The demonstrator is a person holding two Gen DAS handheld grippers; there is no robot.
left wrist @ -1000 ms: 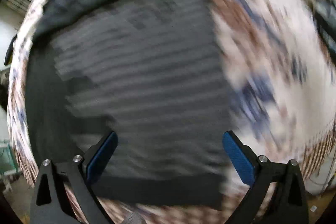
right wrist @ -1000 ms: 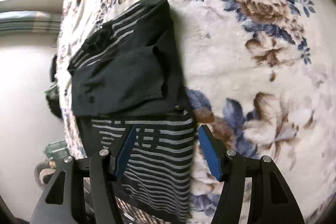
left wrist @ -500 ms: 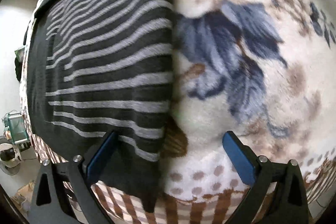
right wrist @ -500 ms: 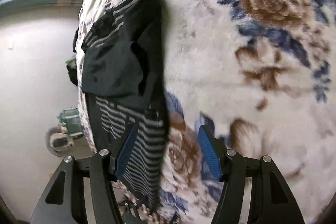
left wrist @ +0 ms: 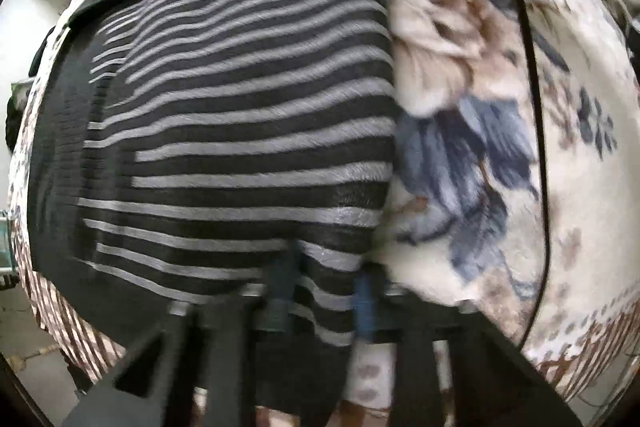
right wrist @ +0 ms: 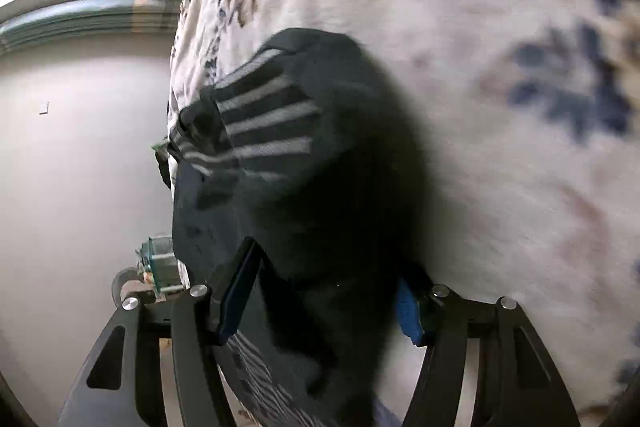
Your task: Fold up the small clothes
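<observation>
My left tongs [left wrist: 322,291] were closing, pinching the near hem of the striped top [left wrist: 240,131] lying on the blanket [left wrist: 580,187]. My right tongs [right wrist: 320,301] were closing around its dark fold.

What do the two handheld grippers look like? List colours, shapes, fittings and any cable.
The right gripper has black angular finger frames with triangular cut-outs, silver round bolt heads and flat blue pads. The left gripper is blurred: black frames and blue pads. A thin black cable arcs across its view.
</observation>
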